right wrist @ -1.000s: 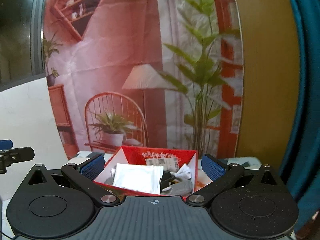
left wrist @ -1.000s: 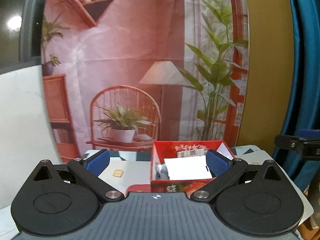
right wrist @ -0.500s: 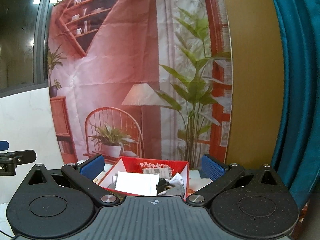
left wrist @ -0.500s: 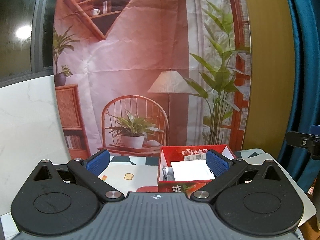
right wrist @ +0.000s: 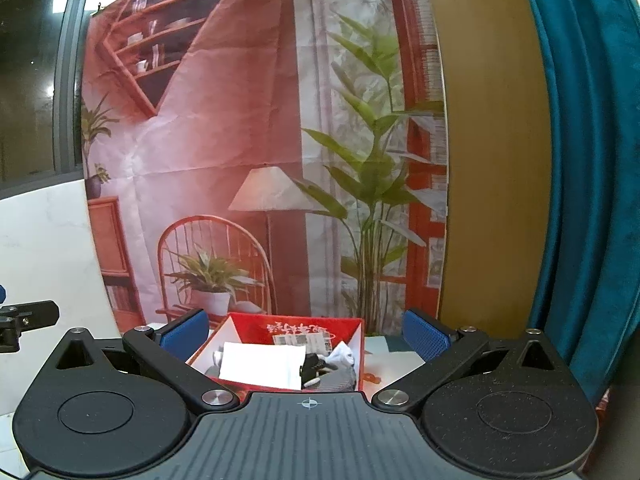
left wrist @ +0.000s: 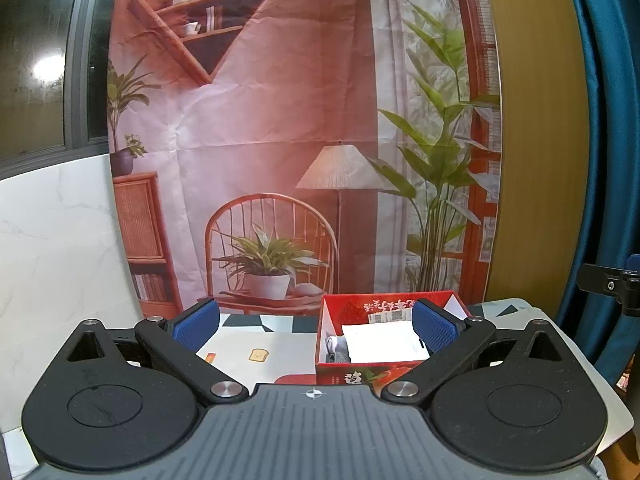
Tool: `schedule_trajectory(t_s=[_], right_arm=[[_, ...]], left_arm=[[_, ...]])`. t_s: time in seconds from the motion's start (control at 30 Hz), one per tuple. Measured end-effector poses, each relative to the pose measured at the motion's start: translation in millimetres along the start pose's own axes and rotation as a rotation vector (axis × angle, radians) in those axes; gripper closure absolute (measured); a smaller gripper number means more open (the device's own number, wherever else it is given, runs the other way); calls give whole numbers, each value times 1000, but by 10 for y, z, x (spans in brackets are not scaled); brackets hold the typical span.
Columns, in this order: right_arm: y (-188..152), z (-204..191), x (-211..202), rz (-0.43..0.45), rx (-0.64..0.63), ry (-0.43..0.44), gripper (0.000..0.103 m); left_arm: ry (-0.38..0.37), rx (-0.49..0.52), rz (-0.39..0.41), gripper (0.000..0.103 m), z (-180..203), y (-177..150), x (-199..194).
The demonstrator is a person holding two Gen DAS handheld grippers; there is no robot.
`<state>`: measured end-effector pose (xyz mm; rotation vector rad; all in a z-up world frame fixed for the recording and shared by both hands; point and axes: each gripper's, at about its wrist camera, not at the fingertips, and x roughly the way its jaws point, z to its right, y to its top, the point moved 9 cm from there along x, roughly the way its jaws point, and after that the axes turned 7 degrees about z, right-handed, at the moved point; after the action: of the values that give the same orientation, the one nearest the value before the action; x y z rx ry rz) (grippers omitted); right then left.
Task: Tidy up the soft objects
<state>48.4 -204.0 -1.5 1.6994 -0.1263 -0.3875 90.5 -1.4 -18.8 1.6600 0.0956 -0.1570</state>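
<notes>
A red cardboard box [left wrist: 352,307] stands on the table, also seen in the right wrist view [right wrist: 256,322]. Inside lie a white folded cloth [left wrist: 382,343] [right wrist: 262,364] and grey, white and black socks [right wrist: 334,368] [left wrist: 334,346]. My left gripper [left wrist: 316,326] is open and empty, held back from the box, its right pad in line with the box's right side. My right gripper [right wrist: 306,332] is open and empty, held back from the box, which shows between its fingers.
The table [left wrist: 256,340] has a patterned cover with small printed pictures. A printed backdrop [left wrist: 280,140] hangs behind it. A teal curtain [right wrist: 580,160] hangs at the right. Part of the other gripper shows at the view's edge [left wrist: 608,286] [right wrist: 24,318].
Both grippers have drawn back and up from the box, which now looks smaller and lower in both views. Both stay open and empty.
</notes>
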Motion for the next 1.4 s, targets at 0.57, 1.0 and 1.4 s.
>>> schedule_trajectory(t_s=[0.57, 1.0, 1.4], right_arm=[[-2, 6, 3, -3, 1, -2, 0], [2, 8, 6, -3, 1, -2, 0], [3, 10, 7, -3, 0, -2, 0]], left_arm=[[5, -6, 1, 0, -23, 11, 2], [11, -13, 0, 0, -48, 4, 0], [9, -13, 1, 0, -41, 5, -3]])
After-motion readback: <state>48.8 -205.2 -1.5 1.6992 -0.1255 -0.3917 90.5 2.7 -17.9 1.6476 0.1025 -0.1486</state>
